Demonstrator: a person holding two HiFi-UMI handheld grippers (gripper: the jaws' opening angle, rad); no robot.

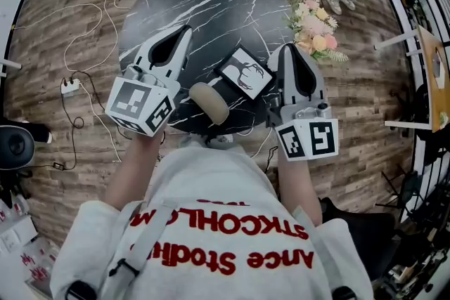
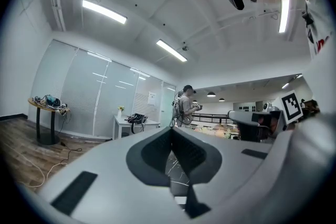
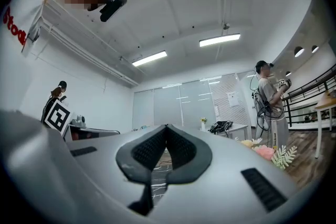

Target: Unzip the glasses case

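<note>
Red print on the person's white shirt (image 1: 211, 235), seen upside down from the head view, reads roughly "Ance" and "STKCOHL"; the remaining letters are unclear.

— Are you seeing the zip on the glasses case (image 1: 209, 103)?
— No, it's showing too small for me, and the left gripper (image 1: 186, 30) is covering my hand.

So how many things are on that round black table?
2: the beige glasses case at the near edge of the table, and a black-and-white deer picture right behind it. Others may be hidden.
</note>
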